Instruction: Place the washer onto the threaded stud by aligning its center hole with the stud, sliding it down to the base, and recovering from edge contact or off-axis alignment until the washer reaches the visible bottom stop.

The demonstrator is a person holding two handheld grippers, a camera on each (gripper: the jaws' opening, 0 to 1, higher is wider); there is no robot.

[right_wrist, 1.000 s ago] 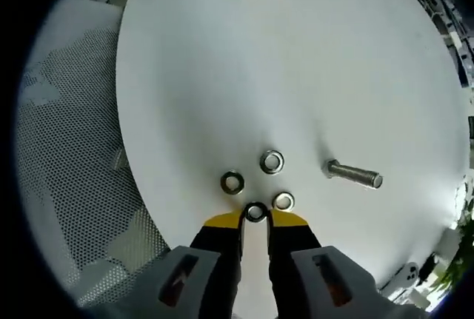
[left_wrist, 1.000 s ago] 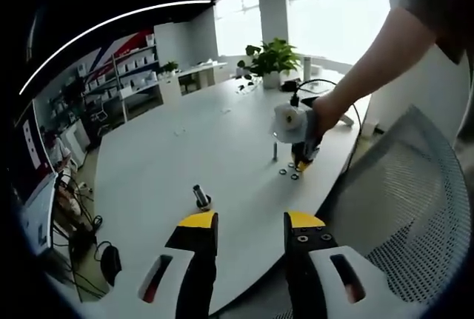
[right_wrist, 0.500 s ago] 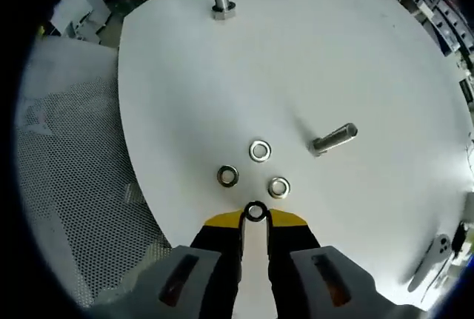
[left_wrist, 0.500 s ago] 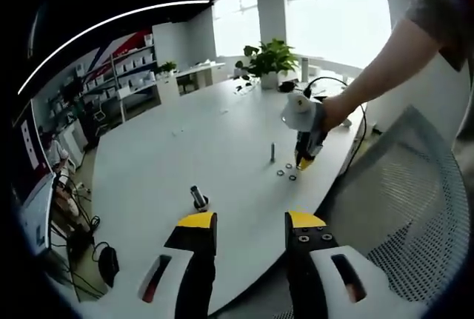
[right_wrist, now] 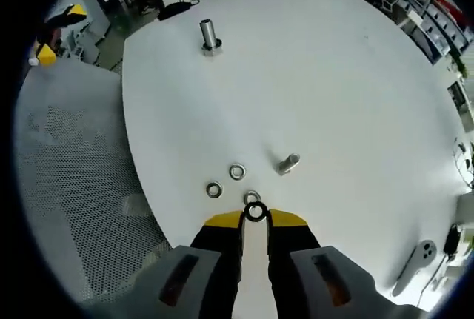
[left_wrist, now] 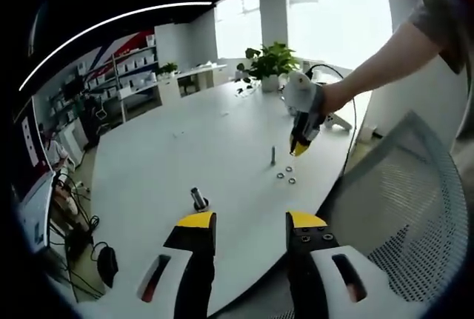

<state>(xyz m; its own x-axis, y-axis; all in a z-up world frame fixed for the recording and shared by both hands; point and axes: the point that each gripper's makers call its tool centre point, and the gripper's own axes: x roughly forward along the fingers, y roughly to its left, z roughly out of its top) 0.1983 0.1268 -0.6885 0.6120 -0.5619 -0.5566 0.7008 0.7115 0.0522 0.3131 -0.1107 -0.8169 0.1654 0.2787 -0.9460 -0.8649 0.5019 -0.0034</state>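
Washer (right_wrist: 255, 212) sits pinched between the yellow tips of the right gripper (right_wrist: 255, 217), at 6 o'clock in the right gripper view, its round hole facing the camera; the jaws stand narrow, closed on its rim, and it is held up off the table (right_wrist: 333, 82). Three more washers lie flat on the white top beyond the tips: one (right_wrist: 214, 189) at about 11 o'clock from the held one, one (right_wrist: 237, 172) just past it toward 12, and one (right_wrist: 252, 197) nearly touching the held washer's upper edge in the picture. A short stud (right_wrist: 289, 163) stands near them at about 1 o'clock from the tips, seen almost end-on. A taller stud (right_wrist: 208, 35) with a nut at its foot stands well apart, far across the table toward 11 o'clock. In the left gripper view the left gripper (left_wrist: 251, 224) hangs at 6 o'clock over the table edge with its jaws wide apart and nothing between them. The taller stud (left_wrist: 198, 197) is just beyond its left tip, at about 11 o'clock. Farther on, at 1 o'clock, the right gripper (left_wrist: 298, 149) points down above the short stud (left_wrist: 273, 156) and the loose washers (left_wrist: 286, 178); the held washer is too small to make out there. A mesh chair (left_wrist: 415, 200) stands at 3 o'clock.
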